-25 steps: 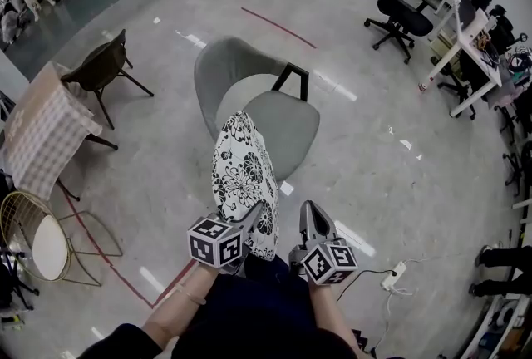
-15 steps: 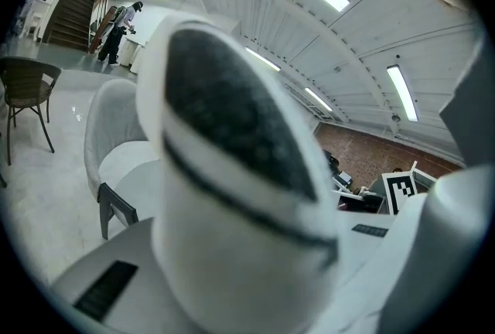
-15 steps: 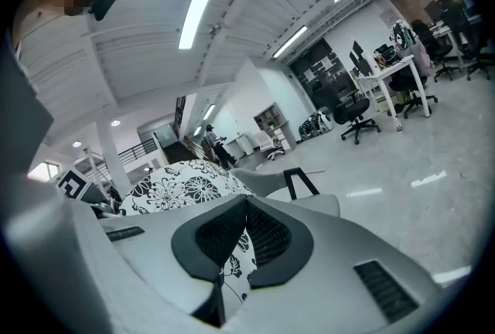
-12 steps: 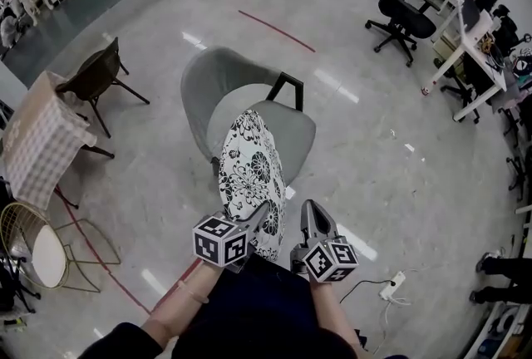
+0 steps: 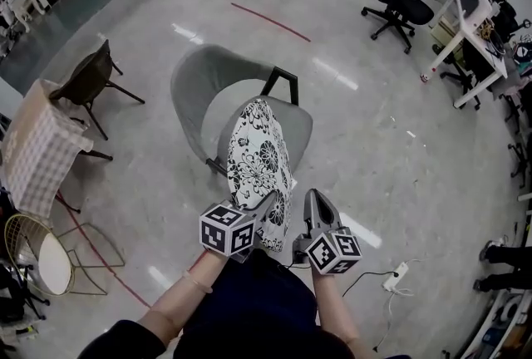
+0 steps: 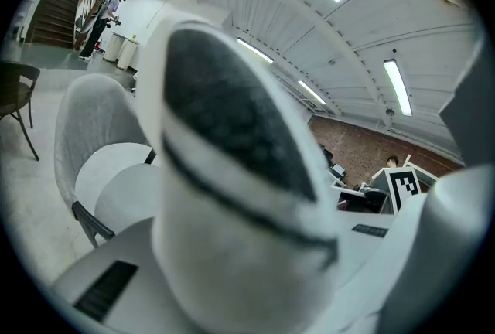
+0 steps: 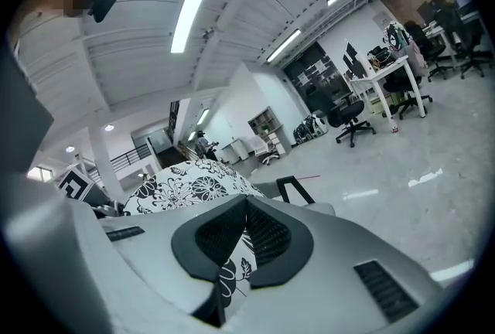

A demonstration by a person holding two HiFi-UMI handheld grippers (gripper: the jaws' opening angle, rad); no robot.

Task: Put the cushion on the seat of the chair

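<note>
A black-and-white floral cushion [image 5: 260, 166] stands on edge between my two grippers, its top over the front of the grey chair's seat [image 5: 297, 126]. The curved grey backrest [image 5: 193, 81] rises behind on the left. My left gripper [image 5: 268, 206] is shut on the cushion's near left edge. In the left gripper view the blurred cushion [image 6: 232, 193] fills the frame, with the chair [image 6: 97, 135] beyond it. My right gripper [image 5: 313, 212] is shut with floral fabric [image 7: 230, 277] caught between its jaws. The cushion [image 7: 189, 187] bulges beyond them on the left.
A brown chair [image 5: 90, 76] and a table with a checked cloth [image 5: 33, 148] stand at the left, a gold wire chair [image 5: 37, 253] nearer. A black office chair [image 5: 401, 4] and white desks [image 5: 470, 21] are at the far right. A power strip [image 5: 396, 276] lies on the floor.
Both grippers have carried the cushion forward toward the grey chair. Its top now overlaps more of the seat.
</note>
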